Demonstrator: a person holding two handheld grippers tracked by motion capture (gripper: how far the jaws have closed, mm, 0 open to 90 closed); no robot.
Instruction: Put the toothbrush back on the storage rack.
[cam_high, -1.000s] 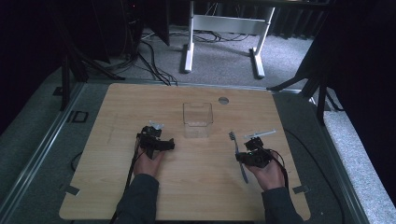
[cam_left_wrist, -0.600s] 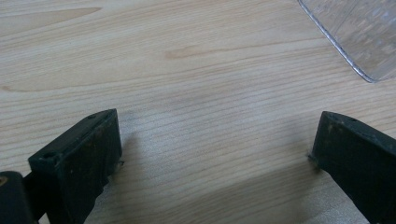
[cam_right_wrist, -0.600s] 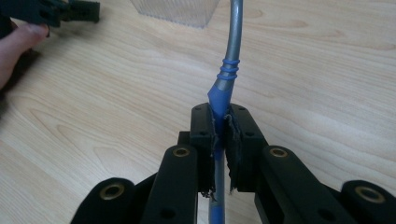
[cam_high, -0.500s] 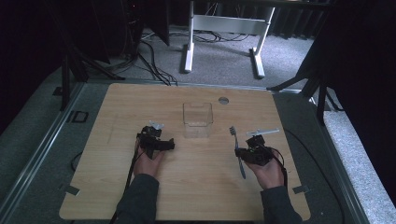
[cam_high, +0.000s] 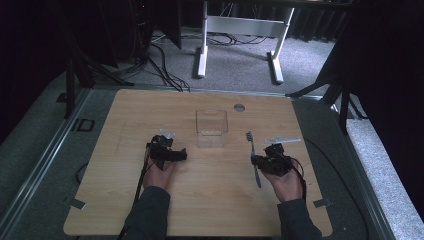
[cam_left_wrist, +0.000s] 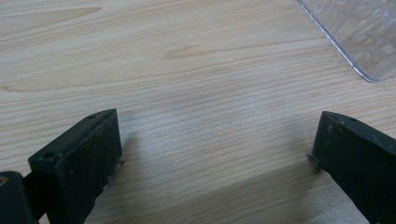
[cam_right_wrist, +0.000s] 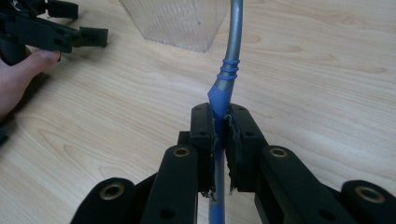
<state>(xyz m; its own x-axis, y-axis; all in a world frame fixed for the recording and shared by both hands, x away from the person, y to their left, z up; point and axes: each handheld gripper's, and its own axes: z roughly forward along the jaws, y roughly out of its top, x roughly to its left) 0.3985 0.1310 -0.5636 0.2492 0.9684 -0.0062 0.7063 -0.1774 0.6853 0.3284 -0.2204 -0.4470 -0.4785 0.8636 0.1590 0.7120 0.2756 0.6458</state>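
clear box (cam_high: 211, 128) mid-table (cam_high: 125, 200); toothbrush (cam_high: 253, 157) right; left gripper (cam_high: 172, 152) left.

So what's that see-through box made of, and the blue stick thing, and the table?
The box looks like clear hard plastic: you see the table through its glossy walls. The toothbrush, held in the right claw, seems plastic too, its grey handle smooth with blue, rubbery-looking ridges. The table looks like pale wood with grain lines, maybe only a printed layer.
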